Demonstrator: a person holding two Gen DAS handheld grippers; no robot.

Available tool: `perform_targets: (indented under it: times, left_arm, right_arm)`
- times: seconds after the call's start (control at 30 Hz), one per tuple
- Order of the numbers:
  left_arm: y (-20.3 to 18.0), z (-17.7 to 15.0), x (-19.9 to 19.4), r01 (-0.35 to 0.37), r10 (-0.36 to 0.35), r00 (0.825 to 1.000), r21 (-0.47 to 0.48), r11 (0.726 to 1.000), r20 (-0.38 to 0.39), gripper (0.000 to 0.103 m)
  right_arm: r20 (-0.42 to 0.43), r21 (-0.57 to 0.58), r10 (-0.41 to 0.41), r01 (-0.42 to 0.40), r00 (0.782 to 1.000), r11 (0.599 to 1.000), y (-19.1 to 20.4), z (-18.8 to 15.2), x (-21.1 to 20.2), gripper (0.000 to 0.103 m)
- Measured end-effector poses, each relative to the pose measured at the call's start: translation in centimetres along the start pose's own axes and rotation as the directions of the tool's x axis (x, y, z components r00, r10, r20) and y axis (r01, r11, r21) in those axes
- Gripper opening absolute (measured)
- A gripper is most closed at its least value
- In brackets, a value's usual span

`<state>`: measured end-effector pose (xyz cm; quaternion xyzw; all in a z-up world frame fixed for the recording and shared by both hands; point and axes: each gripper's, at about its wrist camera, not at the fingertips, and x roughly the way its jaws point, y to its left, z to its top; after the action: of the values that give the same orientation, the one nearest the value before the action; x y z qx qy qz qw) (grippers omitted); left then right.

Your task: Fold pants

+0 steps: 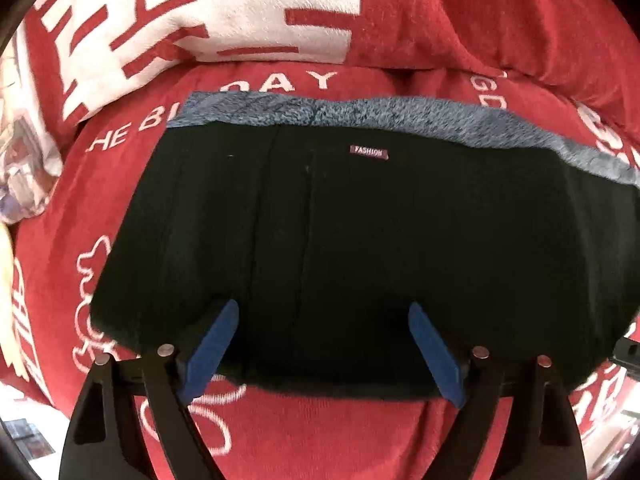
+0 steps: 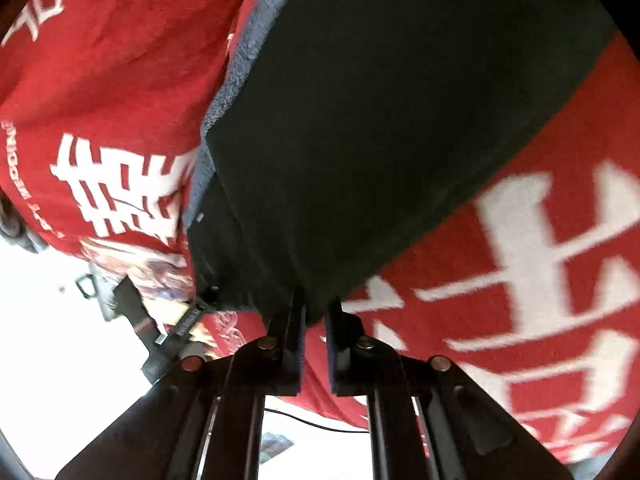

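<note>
The black pants [image 1: 360, 248] lie folded on a red blanket [image 1: 300, 420], with a grey-blue fleece lining [image 1: 400, 120] showing along the far edge and a small "FASHION" label [image 1: 369, 152] on top. My left gripper [image 1: 322, 312] is open, its blue pads [image 1: 210, 348] spread just above the pants' near edge, holding nothing. In the right wrist view my right gripper [image 2: 316, 312] is shut on a corner of the black pants [image 2: 380, 140], the cloth pinched between its pads [image 2: 298, 320]. The fleece lining [image 2: 236, 76] runs along the pants' left edge there.
A red and white pillow [image 1: 224, 12] lies behind the pants. The red blanket [image 2: 540, 260] with white characters covers the bed. The left gripper's body [image 2: 160, 328] shows at the left in the right wrist view, above the bright floor [image 2: 60, 340].
</note>
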<state>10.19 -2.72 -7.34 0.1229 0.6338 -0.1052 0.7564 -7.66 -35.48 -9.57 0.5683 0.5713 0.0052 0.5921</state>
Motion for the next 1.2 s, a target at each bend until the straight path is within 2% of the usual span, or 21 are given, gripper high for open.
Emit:
perform_targets:
  times: [0.1,0.2,0.27,0.33,0.37,0.4,0.47,0.5,0.53,0.6,0.63,0.7,0.8,0.87,1.0,1.03,1.07,1.1,1.13,1.2]
  left_arm:
    - [-1.7,0.0,-2.7,0.039,-0.039,0.999,0.000,0.999,0.033,0.089]
    - [-5.7,0.3,-4.2,0.129,-0.130,0.990,0.026,0.991,0.055,0.089]
    - [-9.6,0.2,-3.7,0.194,-0.196,0.980,0.047,0.980,0.032,0.089]
    - [-13.2,-0.3,-2.2,0.213,-0.213,0.977,0.055,0.975,-0.009,0.089]
    - [-14.1,-0.1,-1.5,0.198,-0.196,0.980,0.064,0.978,-0.031,0.089]
    - [-14.8,-0.6,-0.6,0.169,-0.166,0.985,0.070,0.983,-0.051,0.091]
    - [-14.3,-1.5,-0.5,0.167,-0.167,0.986,0.032,0.985,0.004,0.096]
    - [-13.8,-1.6,-0.4,0.184,-0.184,0.983,0.021,0.983,-0.011,0.096]
    - [-13.5,-1.5,-0.5,0.186,-0.186,0.982,0.017,0.982,-0.023,0.096]
    - [-13.2,-1.3,-0.6,0.171,-0.169,0.984,0.029,0.985,-0.054,0.096]
    - [-13.1,-1.1,-0.7,0.155,-0.152,0.986,0.035,0.987,-0.074,0.096]
    - [-13.2,-0.4,-1.2,0.127,-0.122,0.989,0.045,0.991,-0.086,0.096]
    - [-13.8,1.5,-2.4,0.119,-0.119,0.993,0.054,0.991,-0.017,0.096]
    - [-14.4,3.9,-2.4,0.078,-0.080,0.996,0.052,0.996,0.038,0.096]
    - [-14.0,7.9,-0.2,-0.019,0.021,0.997,-0.024,1.000,0.068,0.096]
    - [-13.5,9.1,0.8,-0.051,0.054,0.997,-0.062,0.997,0.061,0.096]
    - [-13.2,10.0,1.5,-0.055,0.059,0.997,-0.086,0.995,0.052,0.096]
    - [-12.5,10.5,2.2,-0.045,0.050,0.998,-0.114,0.993,0.042,0.096]
    - [-11.9,11.0,2.6,-0.066,0.072,0.997,-0.138,0.988,0.035,0.096]
    - [-10.9,11.6,2.5,-0.139,0.145,0.989,-0.158,0.978,0.028,0.096]
  right_arm:
    - [0.040,-0.105,-0.087,0.091,0.995,0.990,1.1,0.7,-4.1,0.015]
    - [0.133,-0.121,-0.139,0.155,0.981,0.980,1.2,2.3,-7.6,0.015]
    - [0.171,-0.132,-0.169,0.192,0.971,0.972,1.1,4.2,-8.7,0.015]
    - [0.176,-0.168,-0.268,0.297,0.947,0.940,1.1,5.4,-8.0,0.015]
    - [0.182,-0.217,-0.352,0.387,0.918,0.896,0.9,6.0,-7.4,0.006]
    - [0.193,-0.265,-0.376,0.417,0.906,0.870,0.7,6.2,-7.1,0.000]
    - [0.219,-0.308,-0.377,0.430,0.900,0.848,0.5,6.2,-8.0,0.000]
    - [0.241,-0.293,-0.392,0.452,0.888,0.843,0.1,6.1,-9.0,0.000]
    - [0.250,-0.274,-0.391,0.452,0.886,0.849,-0.3,6.0,-9.9,0.000]
    - [0.235,-0.231,-0.359,0.411,0.903,0.882,-1.4,6.0,-11.5,0.003]
    - [0.233,-0.210,-0.359,0.407,0.904,0.889,-2.0,5.9,-12.2,0.005]
    - [0.223,-0.182,-0.395,0.436,0.891,0.881,-3.0,5.8,-12.9,0.007]
    - [0.217,-0.163,-0.386,0.423,0.897,0.891,-2.9,5.3,-13.4,0.007]
    - [0.238,-0.180,-0.378,0.423,0.895,0.888,-2.3,5.1,-13.5,0.007]
    - [0.269,-0.227,-0.358,0.420,0.894,0.879,-1.2,5.4,-13.6,0.007]
    - [0.266,-0.231,-0.353,0.415,0.897,0.880,-0.9,5.6,-13.4,0.007]
    - [0.264,-0.235,-0.349,0.411,0.899,0.881,-0.7,5.6,-13.2,0.007]
    - [0.262,-0.237,-0.345,0.407,0.901,0.882,-0.6,5.6,-13.1,0.007]
    - [0.259,-0.239,-0.343,0.404,0.903,0.883,-0.6,5.6,-13.1,0.007]
    - [0.253,-0.236,-0.340,0.399,0.906,0.886,-0.7,5.4,-13.1,0.007]
